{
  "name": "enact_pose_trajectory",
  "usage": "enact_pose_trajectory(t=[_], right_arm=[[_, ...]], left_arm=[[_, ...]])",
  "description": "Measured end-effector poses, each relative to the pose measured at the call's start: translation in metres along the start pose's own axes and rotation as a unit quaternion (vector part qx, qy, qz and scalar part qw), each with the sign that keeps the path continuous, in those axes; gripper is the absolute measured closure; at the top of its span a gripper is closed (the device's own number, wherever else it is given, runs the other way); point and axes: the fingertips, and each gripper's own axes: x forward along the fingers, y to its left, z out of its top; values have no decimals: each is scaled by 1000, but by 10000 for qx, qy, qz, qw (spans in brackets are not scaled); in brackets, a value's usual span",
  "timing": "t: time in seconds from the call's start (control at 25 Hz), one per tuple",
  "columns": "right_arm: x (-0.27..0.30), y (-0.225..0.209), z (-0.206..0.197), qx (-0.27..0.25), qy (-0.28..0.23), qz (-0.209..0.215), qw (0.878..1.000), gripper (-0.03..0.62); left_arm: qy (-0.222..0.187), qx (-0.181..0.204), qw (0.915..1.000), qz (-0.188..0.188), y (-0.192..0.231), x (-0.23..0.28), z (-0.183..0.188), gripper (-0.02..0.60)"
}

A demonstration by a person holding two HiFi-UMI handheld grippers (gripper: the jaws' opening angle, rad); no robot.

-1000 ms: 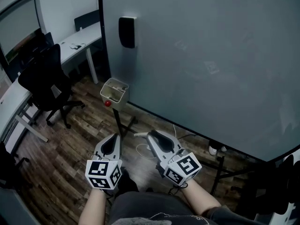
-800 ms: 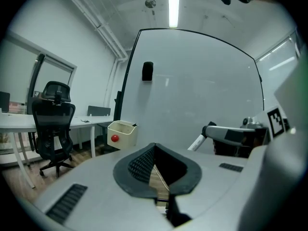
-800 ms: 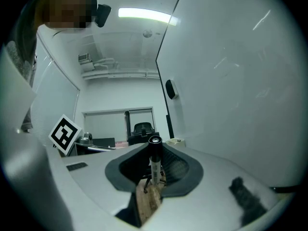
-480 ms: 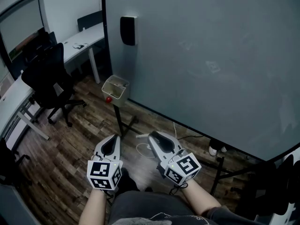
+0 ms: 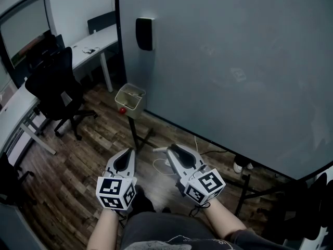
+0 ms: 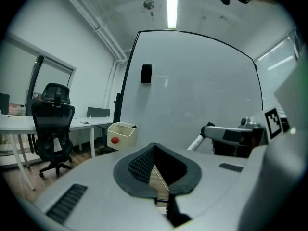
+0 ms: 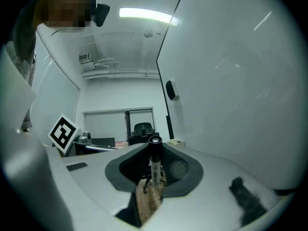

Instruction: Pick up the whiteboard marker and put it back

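My right gripper is shut on the whiteboard marker, whose white end sticks out to the left of the jaws. In the right gripper view the marker stands upright between the pads, black cap on top, and the right gripper points level along the whiteboard. The left gripper hovers beside it over the floor, its pads meeting at the tip with nothing in them. From the left gripper I see the marker at the right. The large whiteboard is straight ahead.
A cream bin with a red ball on its side hangs at the board's lower left corner. A black box is fixed on the board. An office chair and a white desk stand at the left. Cables lie on the wood floor.
The head view has drifted slightly. Both grippers keep their places and the marker stays in the right jaws.
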Motion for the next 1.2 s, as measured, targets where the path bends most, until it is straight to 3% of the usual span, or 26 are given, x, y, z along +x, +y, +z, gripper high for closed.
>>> enact_pose_trajectory(t=[0.64, 0.84, 1.2], right_arm=[[67, -27, 23, 34, -208, -177, 9996, 513], [108, -32, 39, -19, -351, -83, 9993, 513], [181, -37, 53, -16, -537, -27, 9986, 513]], left_arm=[[-139, 104, 9998, -111, 51, 51, 30, 569], [-214, 508, 9984, -118, 74, 74, 44, 569], [-295, 290, 9990, -167, 136, 107, 63, 568]])
